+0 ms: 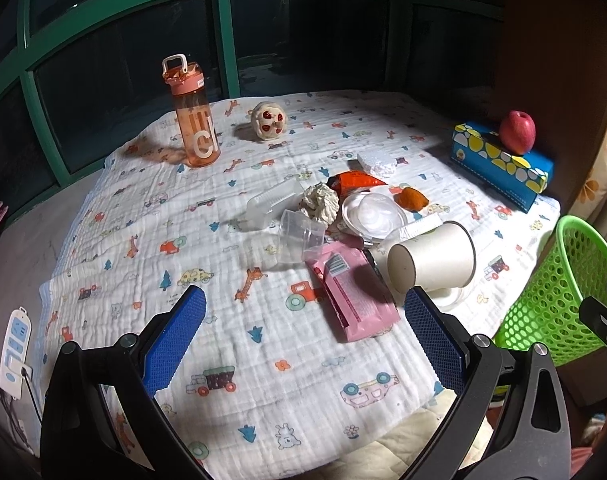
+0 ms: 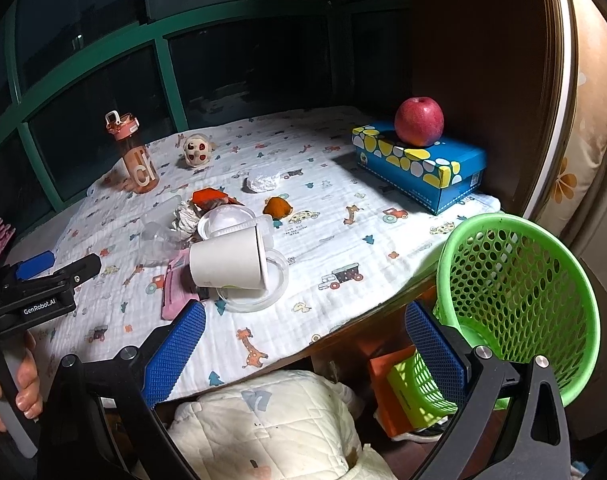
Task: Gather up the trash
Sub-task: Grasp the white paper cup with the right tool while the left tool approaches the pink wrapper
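Trash lies heaped mid-table: a tipped paper cup, a pink wrapper, a clear plastic cup, a crumpled tissue, a clear domed lid, an orange wrapper, an orange peel and a white foam lump. My left gripper hovers open just short of the pink wrapper, holding nothing. My right gripper is open and empty over the table's near edge. A green mesh basket stands beside its right finger, below table level.
An orange water bottle and a round toy stand at the back left. At the back right, an apple rests on a blue tissue box. A power strip lies off the cloth's left edge. A hand holds the left gripper's handle.
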`<state>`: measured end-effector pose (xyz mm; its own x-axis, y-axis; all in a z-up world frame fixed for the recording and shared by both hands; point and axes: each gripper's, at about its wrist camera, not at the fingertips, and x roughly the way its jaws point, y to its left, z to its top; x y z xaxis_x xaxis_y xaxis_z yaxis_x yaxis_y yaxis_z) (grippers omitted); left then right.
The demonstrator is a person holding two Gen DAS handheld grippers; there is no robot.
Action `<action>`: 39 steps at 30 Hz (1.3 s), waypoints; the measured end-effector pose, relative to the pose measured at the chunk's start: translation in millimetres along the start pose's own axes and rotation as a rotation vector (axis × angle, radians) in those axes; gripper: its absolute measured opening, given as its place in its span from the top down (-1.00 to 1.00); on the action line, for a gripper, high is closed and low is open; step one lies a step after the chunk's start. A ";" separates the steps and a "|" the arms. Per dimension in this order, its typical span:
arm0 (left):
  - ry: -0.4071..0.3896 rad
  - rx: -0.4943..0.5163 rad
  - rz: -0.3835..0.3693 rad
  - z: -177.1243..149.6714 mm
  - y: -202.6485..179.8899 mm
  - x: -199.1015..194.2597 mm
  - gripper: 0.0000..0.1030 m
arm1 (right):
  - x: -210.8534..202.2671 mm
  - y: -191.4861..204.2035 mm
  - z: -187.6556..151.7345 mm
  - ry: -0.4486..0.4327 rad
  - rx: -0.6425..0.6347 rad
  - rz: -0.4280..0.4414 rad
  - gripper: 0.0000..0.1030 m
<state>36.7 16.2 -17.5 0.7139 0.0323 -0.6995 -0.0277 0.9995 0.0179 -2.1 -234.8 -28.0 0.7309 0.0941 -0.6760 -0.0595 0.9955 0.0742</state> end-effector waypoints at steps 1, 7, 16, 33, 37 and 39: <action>-0.001 -0.002 0.001 1.3 0.7 0.6 -0.90 | 1.4 1.2 0.9 0.001 -0.001 0.002 -0.88; 0.002 -0.011 0.015 8.5 5.4 6.6 -0.90 | 12.2 7.2 3.6 0.015 -0.014 0.008 -0.88; 0.013 -0.049 0.043 16.3 26.4 18.9 -0.90 | 35.6 29.2 9.1 0.043 -0.060 0.040 -0.88; 0.059 -0.103 0.094 21.3 65.8 47.3 -0.90 | 110.2 64.9 21.2 0.117 -0.112 0.090 -0.88; 0.075 -0.104 0.099 18.4 68.3 52.9 -0.90 | 128.4 65.7 21.8 0.144 -0.099 0.094 -0.88; 0.084 -0.110 0.099 17.0 70.1 55.5 -0.90 | 135.8 67.6 21.7 0.150 -0.099 0.094 -0.88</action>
<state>86.2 88.2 -42.9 0.6427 0.1248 -0.7559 -0.1743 0.9846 0.0144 107.8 -155.0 -98.8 0.6101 0.1807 -0.7715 -0.1950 0.9779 0.0749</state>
